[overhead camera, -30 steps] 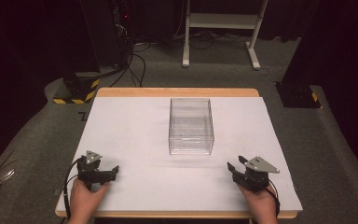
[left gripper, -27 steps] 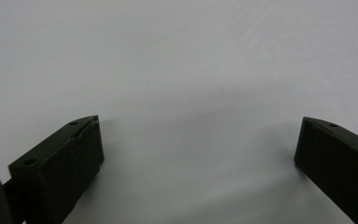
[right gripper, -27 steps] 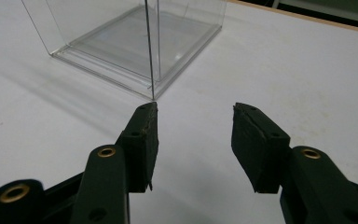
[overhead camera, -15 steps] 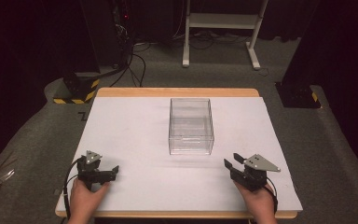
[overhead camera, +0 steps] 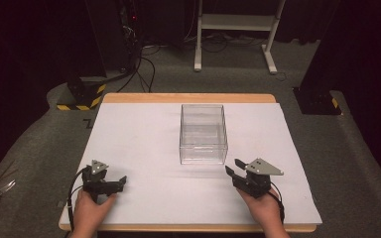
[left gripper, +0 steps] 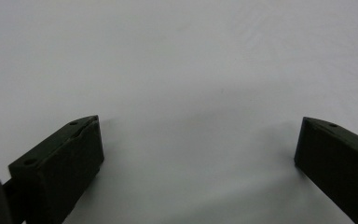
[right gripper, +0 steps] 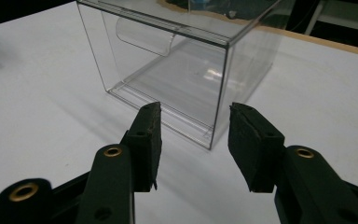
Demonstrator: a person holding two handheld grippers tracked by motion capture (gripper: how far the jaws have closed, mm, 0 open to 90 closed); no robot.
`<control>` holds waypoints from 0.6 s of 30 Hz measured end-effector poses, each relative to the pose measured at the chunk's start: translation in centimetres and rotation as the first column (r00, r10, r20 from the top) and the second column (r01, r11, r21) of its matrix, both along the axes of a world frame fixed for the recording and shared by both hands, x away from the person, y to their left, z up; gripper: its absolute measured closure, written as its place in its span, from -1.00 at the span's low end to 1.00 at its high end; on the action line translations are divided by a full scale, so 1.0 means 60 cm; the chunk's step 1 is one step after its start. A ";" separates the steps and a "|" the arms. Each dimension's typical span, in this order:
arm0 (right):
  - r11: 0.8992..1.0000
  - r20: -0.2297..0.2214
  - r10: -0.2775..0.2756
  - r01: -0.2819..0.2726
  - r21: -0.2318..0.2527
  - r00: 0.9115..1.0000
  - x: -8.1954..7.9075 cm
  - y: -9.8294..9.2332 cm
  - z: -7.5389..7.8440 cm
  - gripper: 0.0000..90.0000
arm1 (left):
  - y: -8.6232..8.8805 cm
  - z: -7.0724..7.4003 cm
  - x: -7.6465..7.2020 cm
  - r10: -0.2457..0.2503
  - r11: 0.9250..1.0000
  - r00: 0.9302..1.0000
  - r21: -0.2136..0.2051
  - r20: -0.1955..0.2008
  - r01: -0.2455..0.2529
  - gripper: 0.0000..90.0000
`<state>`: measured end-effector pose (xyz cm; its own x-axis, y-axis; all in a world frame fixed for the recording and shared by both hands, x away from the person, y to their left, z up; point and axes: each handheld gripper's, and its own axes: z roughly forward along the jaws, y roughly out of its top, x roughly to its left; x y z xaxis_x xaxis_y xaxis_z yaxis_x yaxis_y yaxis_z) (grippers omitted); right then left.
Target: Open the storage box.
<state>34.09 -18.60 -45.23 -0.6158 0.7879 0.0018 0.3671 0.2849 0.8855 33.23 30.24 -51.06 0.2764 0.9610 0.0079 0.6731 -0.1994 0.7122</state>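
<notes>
The left tongs [overhead camera: 121, 181] rest released on the white counter [overhead camera: 139, 144], far to the left of the clear plastic box [overhead camera: 203, 134]. The box stands just ahead of the right tongs [right gripper: 193, 126], whose jaws have just been closing with nothing between them. It looks light, stiff and slippery; 1 thin wall near the corner seems the best hold. The box is empty.
</notes>
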 end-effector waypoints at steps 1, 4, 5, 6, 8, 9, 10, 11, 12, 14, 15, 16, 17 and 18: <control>1.000 0.001 0.006 -0.006 0.003 1.000 0.001 0.004 0.000 0.23 | 0.000 0.000 0.000 0.001 1.000 1.000 0.000 0.000 -0.001 -0.98; 1.000 -0.004 0.014 -0.014 0.013 1.000 0.007 0.014 0.001 0.22 | 0.000 0.000 0.000 0.000 1.000 1.000 0.003 0.001 0.000 -0.98; 1.000 -0.009 0.019 -0.019 0.018 1.000 0.010 0.020 0.001 0.19 | 0.000 0.000 0.000 0.000 1.000 1.000 0.002 0.001 0.000 -0.98; 1.000 -0.009 0.019 -0.019 0.018 1.000 0.010 0.020 0.001 0.19 | 0.000 0.000 0.000 0.000 1.000 1.000 0.001 0.001 0.000 -0.98; 0.999 -0.014 0.024 -0.024 0.025 1.000 0.012 0.026 0.002 0.15 | 0.000 0.000 0.000 -0.001 1.000 1.000 0.003 0.001 0.001 -0.98; 0.999 -0.015 0.025 -0.025 0.026 1.000 0.013 0.032 0.001 0.15 | 0.000 0.000 0.000 0.000 1.000 1.000 0.000 0.000 0.000 -0.98; 0.999 -0.015 0.025 -0.025 0.026 1.000 0.013 0.032 0.001 0.15 | 0.000 0.000 0.000 0.000 1.000 1.000 0.002 0.000 0.000 -0.98; 0.999 -0.018 0.026 -0.025 0.023 0.999 0.013 0.035 0.001 0.15 | 0.000 0.000 0.000 0.001 1.000 1.000 0.000 0.000 -0.001 -0.98; 0.999 -0.014 0.029 -0.028 0.022 0.999 0.014 0.038 0.001 0.15 | 0.000 0.000 0.000 0.000 1.000 1.000 0.000 0.000 0.000 -0.98; 0.999 -0.003 0.035 -0.035 0.012 0.999 0.016 0.043 0.000 0.15 | 0.000 0.000 0.000 0.000 1.000 1.000 0.000 0.000 0.000 -0.98; 0.999 -0.004 0.035 -0.035 0.010 0.999 0.017 0.045 -0.001 0.14 | 0.000 0.000 0.000 0.000 1.000 1.000 0.000 0.000 0.000 -0.98; 0.999 -0.004 0.039 -0.039 0.010 0.999 0.018 0.047 -0.001 0.15 | 0.000 0.000 0.000 0.000 1.000 1.000 0.000 0.000 0.000 -0.98; 0.999 -0.008 0.050 -0.050 0.014 0.999 0.023 0.050 -0.002 0.17 | 0.000 0.000 0.000 0.001 1.000 1.000 -0.001 0.000 -0.001 -0.98; 0.999 -0.008 0.050 -0.050 0.014 0.999 0.023 0.050 -0.002 0.17 | 0.000 0.000 0.000 0.000 1.000 1.000 0.000 0.000 0.000 -0.98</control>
<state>35.44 -15.63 -45.35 -0.6544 0.7559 0.0177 0.3599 0.2908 0.8865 33.24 30.24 -51.06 0.2762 0.9611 0.0075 0.6732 -0.1990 0.7122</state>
